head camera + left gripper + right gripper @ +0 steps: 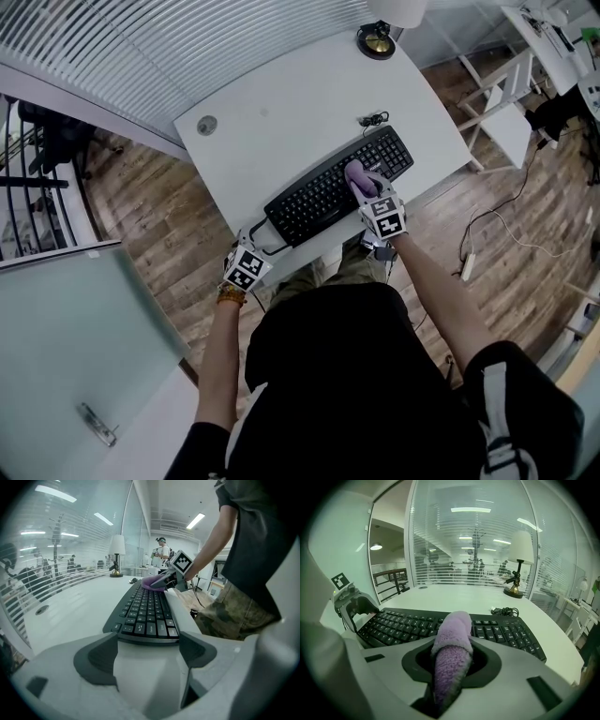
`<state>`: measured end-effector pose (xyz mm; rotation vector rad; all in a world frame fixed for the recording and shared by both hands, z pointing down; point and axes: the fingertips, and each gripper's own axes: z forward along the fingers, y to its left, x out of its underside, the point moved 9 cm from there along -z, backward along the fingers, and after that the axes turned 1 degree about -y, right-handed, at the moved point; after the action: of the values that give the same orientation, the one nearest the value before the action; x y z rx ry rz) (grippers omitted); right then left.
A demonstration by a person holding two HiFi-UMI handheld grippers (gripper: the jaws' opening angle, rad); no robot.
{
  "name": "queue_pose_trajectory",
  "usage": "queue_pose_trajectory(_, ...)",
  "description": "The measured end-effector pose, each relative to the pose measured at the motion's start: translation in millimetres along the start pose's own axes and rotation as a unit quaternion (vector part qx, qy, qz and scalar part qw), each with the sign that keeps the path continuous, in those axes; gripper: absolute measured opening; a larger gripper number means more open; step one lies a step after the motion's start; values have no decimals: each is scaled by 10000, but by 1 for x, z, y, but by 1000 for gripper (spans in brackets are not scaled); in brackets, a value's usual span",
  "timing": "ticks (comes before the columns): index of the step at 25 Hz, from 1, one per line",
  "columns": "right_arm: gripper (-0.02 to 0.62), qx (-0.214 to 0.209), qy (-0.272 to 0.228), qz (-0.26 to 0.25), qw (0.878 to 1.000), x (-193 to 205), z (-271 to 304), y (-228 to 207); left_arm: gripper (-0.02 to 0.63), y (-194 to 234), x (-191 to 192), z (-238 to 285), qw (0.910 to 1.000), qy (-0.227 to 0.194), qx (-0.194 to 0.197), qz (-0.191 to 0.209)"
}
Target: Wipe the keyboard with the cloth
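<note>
The white counter [281, 94] carried the work, with a black keyboard [319, 192] lying slantwise along its near edge, its ends toward 8 o'clock and 2 o'clock in the head view. That put the whole key field within both arms' reach.

The left gripper [146, 651] sat at the keyboard's 8 o'clock end. Its jaws stood apart and gripped nothing, with the keyboard's short edge just ahead of the gap. It was likely stationed there to keep the keyboard from sliding under the wiping, though contact could not be confirmed. The left forearm ran nearly straight out from the body, wrist low by the counter's edge.

The right gripper [368, 190] reached over the near edge toward 1 o'clock, forearm extended and angled down onto the keys. Its jaws were clamped on a purple cloth [452, 634], a rolled wad that stuck out past the tips so that only fabric would meet the keys. The cloth lay on the keyboard's right half, near the number pad.

Beyond, at 12 o'clock, a coiled cable [373, 119] lay just behind the keyboard, clear of the wiping
</note>
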<state>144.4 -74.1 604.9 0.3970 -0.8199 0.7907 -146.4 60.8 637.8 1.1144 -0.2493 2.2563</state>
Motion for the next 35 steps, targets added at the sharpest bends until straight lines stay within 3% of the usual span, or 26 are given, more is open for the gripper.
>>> queue_pose_trajectory(17, 87, -205, 10, -159, 9997, -2, 0, 28, 405, -1, -3, -2, 10000, -62, -19, 49)
queue_pose_trajectory(35, 87, -734, 72, -490, 9961, -8, 4, 75, 405, -1, 1, -2, 10000, -44, 2, 17)
